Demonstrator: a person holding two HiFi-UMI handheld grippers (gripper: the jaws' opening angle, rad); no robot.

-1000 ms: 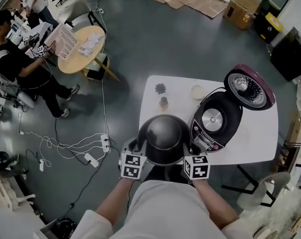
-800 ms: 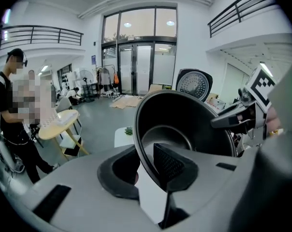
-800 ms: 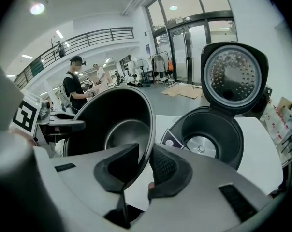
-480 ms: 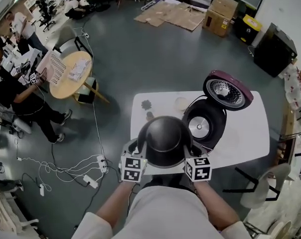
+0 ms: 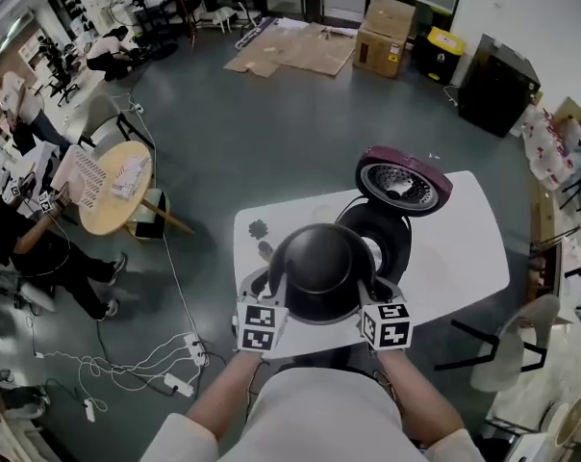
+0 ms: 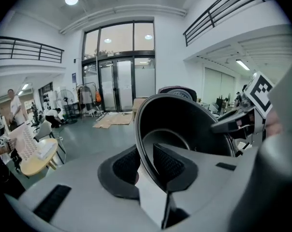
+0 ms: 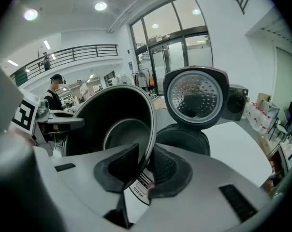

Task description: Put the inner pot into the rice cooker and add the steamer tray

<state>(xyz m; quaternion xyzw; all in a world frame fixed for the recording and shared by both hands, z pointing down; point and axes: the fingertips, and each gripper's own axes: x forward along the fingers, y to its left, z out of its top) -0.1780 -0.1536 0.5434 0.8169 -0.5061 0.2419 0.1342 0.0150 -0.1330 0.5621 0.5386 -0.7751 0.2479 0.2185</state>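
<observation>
Pot (image 5: 321, 268) had risen and moved toward cooker (image 5: 385, 242) w/in last sec; it hung above desk (image 5: 468, 253), just short of the open well. L gripper (image 6: 145, 166) & R gripper (image 7: 145, 167) fingers clamped its rim on opposite sides. Lowering in prob. next.

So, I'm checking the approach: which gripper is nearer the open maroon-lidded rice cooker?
Right. The right gripper clamps the black metal inner pot on the rim beside the maroon-lidded rice cooker; the left gripper clamps the opposite rim.
</observation>
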